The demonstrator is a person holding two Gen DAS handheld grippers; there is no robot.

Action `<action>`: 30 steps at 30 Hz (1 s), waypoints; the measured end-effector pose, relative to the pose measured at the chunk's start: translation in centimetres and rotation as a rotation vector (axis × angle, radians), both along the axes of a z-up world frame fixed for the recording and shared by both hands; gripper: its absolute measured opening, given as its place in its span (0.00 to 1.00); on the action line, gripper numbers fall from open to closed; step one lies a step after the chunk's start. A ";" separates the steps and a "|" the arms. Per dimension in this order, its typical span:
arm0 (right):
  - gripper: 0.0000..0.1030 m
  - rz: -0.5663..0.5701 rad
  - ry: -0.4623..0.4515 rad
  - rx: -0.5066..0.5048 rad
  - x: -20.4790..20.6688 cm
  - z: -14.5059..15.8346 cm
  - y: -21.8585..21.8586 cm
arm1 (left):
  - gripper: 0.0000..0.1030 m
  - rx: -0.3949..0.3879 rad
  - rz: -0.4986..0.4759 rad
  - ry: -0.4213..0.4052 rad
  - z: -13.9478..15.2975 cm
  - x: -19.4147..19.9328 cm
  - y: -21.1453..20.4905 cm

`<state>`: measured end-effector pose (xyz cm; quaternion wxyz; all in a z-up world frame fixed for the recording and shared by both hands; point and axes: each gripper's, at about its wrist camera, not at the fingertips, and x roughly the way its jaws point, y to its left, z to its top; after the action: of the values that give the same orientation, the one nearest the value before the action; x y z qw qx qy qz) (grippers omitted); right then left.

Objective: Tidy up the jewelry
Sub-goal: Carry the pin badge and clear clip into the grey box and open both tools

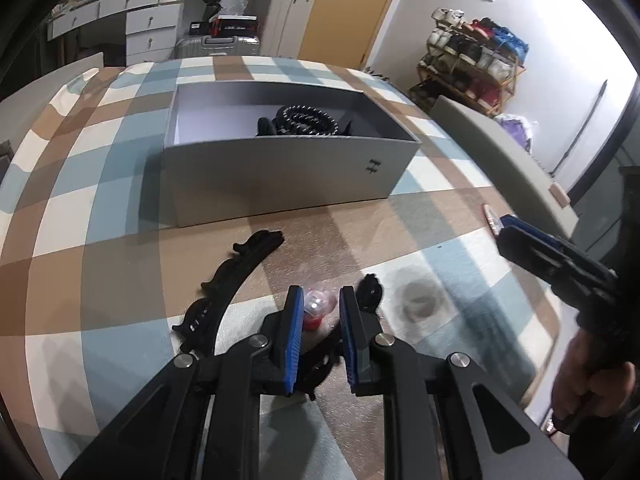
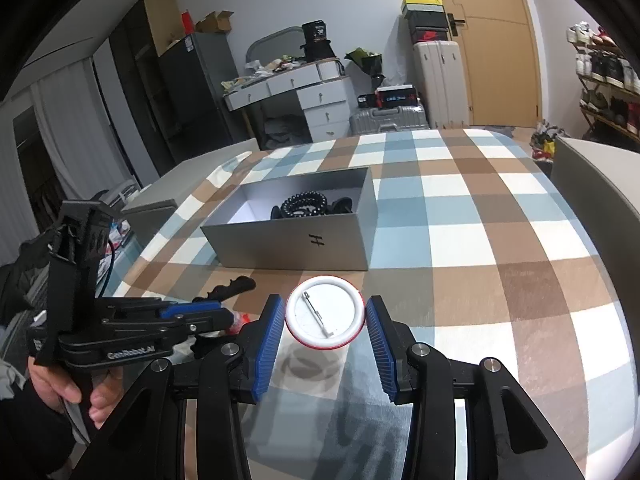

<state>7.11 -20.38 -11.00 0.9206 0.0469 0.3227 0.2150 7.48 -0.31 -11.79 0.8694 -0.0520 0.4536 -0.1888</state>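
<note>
A small clear-pink and red trinket (image 1: 318, 307) lies on the checked tablecloth between the blue pads of my left gripper (image 1: 320, 314). The pads stand a little apart from it, so the jaws are open. A black toothed hairband (image 1: 236, 276) curves off to the left, and a small black piece (image 1: 370, 286) lies just right of the gripper. My right gripper (image 2: 325, 303) is shut on a round white badge (image 2: 325, 316) with a red rim and a pin on its back, held above the cloth. An open grey box (image 2: 280, 244) behind holds black beaded bracelets (image 1: 308, 120).
The table (image 2: 480, 220) carries a blue, brown and white checked cloth. Grey chair backs (image 1: 500, 152) stand at its sides. A hand (image 2: 60, 388) holds the left gripper (image 2: 226, 314) low at the left. Drawers, suitcases and a shoe rack (image 1: 476, 56) fill the room behind.
</note>
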 end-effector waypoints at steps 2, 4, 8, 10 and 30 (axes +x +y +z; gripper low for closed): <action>0.40 0.001 0.002 0.002 0.0 -0.1 -0.1 | 0.13 0.012 0.008 -0.017 0.1 0.0 0.0; 0.40 -0.001 0.002 0.002 -0.1 0.0 -0.2 | 0.13 0.013 0.005 -0.014 0.0 0.2 0.0; 0.40 -0.006 0.000 0.006 -0.1 0.0 -0.4 | 0.13 0.022 0.001 -0.012 -0.5 0.5 0.0; 0.40 -0.006 -0.001 0.008 -0.1 0.1 -0.4 | 0.12 0.041 0.000 -0.026 -0.4 0.3 -0.1; 0.40 0.116 -0.062 0.111 6.2 5.2 2.3 | 0.12 -0.021 0.023 -0.238 7.4 3.3 1.6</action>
<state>13.30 -18.06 -5.81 0.9121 0.0724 0.2837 0.2870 10.78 1.28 -4.43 0.9186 -0.0436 0.3446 -0.1885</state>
